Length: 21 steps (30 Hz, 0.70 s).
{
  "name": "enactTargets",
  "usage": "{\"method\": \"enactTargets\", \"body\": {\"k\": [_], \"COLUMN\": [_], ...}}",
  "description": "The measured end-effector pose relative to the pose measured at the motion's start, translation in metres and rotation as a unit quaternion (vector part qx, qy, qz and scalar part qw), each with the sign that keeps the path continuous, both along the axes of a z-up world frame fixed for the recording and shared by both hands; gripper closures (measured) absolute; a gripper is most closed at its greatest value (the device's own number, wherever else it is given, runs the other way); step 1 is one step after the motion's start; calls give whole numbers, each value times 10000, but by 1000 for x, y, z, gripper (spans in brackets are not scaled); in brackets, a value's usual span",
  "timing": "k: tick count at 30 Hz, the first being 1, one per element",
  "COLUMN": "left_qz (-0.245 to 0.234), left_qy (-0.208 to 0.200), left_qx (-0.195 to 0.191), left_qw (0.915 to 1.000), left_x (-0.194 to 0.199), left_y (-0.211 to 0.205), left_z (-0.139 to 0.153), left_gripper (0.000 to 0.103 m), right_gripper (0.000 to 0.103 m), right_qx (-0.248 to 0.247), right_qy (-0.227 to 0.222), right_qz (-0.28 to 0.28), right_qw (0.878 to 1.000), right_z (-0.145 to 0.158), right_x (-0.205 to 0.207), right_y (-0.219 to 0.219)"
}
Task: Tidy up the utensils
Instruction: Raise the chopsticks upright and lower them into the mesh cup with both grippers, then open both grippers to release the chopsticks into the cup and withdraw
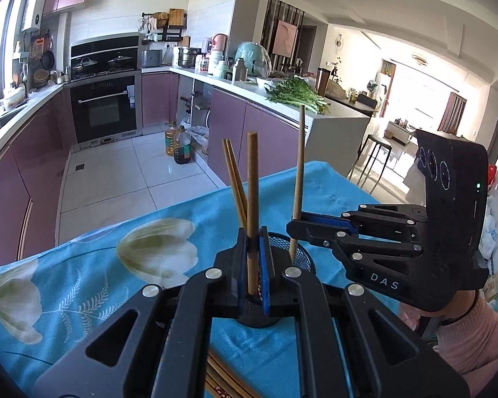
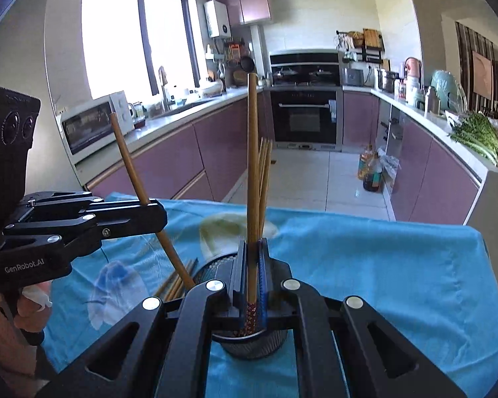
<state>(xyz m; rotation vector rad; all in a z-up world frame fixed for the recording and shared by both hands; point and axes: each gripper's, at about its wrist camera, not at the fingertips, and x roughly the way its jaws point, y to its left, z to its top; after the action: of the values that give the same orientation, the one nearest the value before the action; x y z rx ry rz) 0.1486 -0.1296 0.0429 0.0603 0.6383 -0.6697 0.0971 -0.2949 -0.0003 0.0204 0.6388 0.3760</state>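
A black mesh cup stands on the blue flowered cloth; it also shows in the right wrist view. My left gripper is shut on a wooden chopstick, upright over the cup. My right gripper is shut on another chopstick, its patterned end in the cup. The right gripper shows in the left wrist view holding its stick. The left gripper shows in the right wrist view with its stick tilted. Two more chopsticks stand in the cup.
Several loose chopsticks lie on the cloth left of the cup; they also show at the bottom of the left wrist view. The table's far edge drops to the tiled kitchen floor. Purple cabinets and an oven stand beyond.
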Motion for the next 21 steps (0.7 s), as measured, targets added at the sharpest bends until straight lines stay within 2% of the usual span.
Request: {"method": "enactTargets", "body": {"k": [5,21], "left_qz": [-38,214], "left_qy": [130,328], "left_qx": [54,147], "left_qw": [9999,9991], "left_x": [11,48], "left_y": [-3,-16], "left_z": [-8,-19], "left_gripper": [96,95], "right_gripper": [97,97], "right_qx": [-34,145], "right_qy": [243,412], "right_qz": [28,-146], "right_qw": [9997,9989], "right_z": [-9,-16], "right_x": [9,28], "right_y": [3,2]}}
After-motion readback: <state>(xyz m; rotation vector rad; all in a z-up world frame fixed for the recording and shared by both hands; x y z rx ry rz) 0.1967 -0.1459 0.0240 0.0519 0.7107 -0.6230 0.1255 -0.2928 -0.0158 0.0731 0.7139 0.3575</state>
